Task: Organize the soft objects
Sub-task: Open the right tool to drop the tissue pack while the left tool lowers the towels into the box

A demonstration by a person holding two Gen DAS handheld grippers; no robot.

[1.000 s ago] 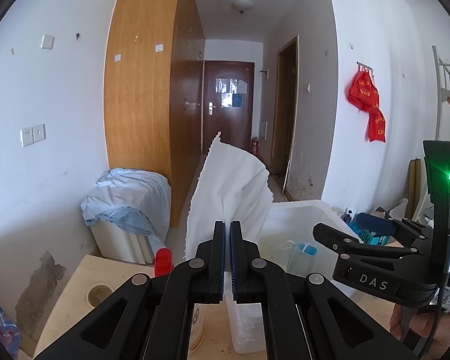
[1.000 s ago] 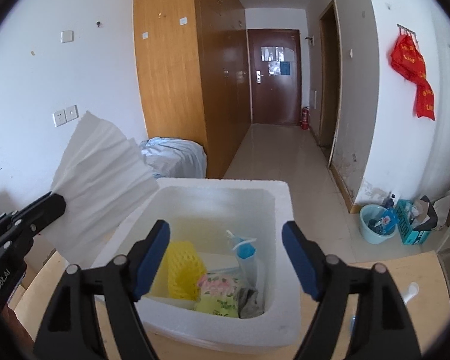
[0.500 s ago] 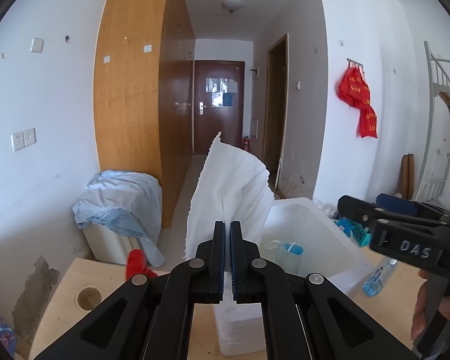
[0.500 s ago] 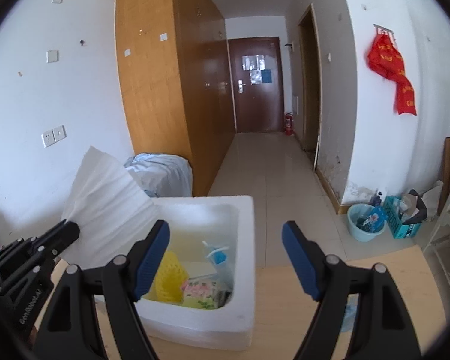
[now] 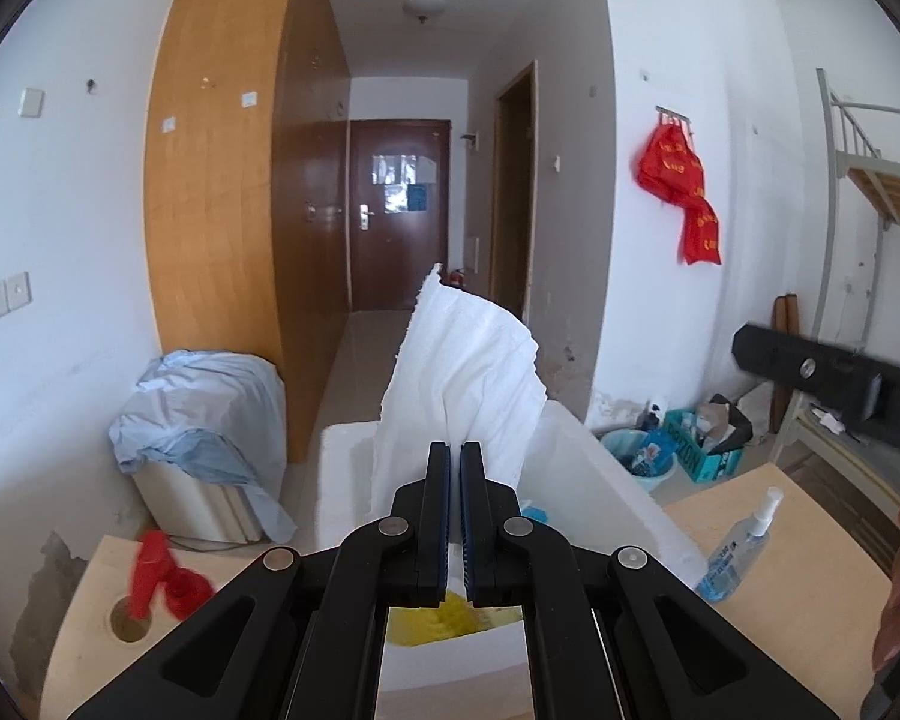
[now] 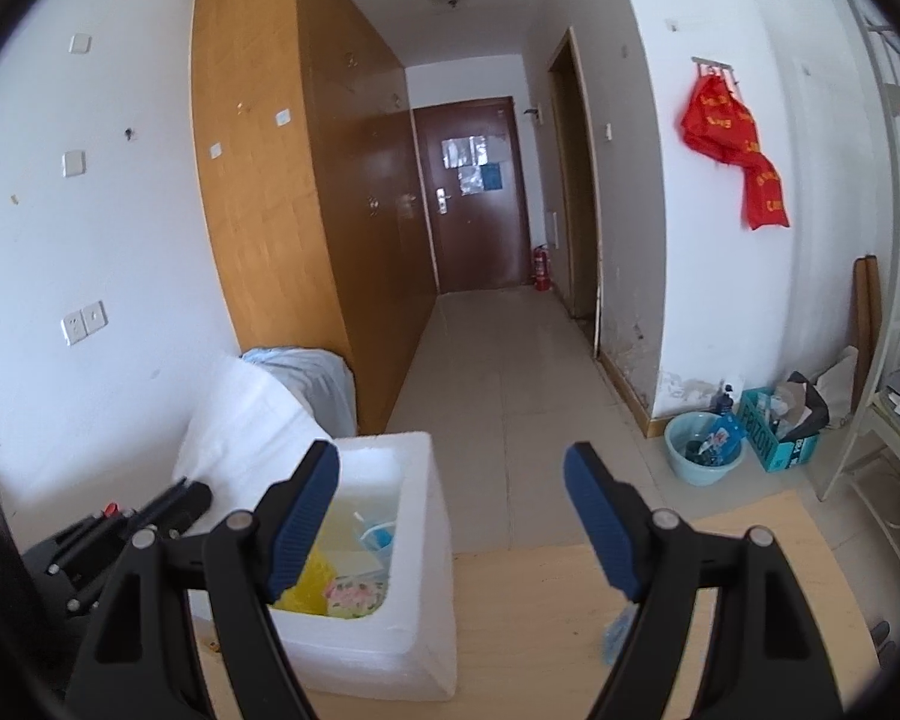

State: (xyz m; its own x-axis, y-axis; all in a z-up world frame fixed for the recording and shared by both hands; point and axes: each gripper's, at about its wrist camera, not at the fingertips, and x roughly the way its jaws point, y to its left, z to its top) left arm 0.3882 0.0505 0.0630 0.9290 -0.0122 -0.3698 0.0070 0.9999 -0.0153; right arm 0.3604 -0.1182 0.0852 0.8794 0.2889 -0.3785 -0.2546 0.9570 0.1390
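**Left tongs carry tissue over the box**

The left tongs (image 5: 456, 468) are clamped together on a white tissue (image 5: 462, 372), which stands up and fans out above the tips. Just beyond and below them sits a white foam box (image 5: 606, 480) on the worktop (image 5: 810, 540), the tissue held over its near-left part. The right tongs (image 6: 453, 516) stand wide apart with nothing between them, to the right of the box (image 6: 414, 540). Inside the box lie a yellow item (image 6: 306, 588), a floral packet (image 6: 354, 594) and what may be a blue-and-white mask (image 6: 378, 534). A spray bottle (image 5: 738, 546) stands right of the box; a red-capped bottle (image 5: 150, 570), blurred, is on the worktop's left.
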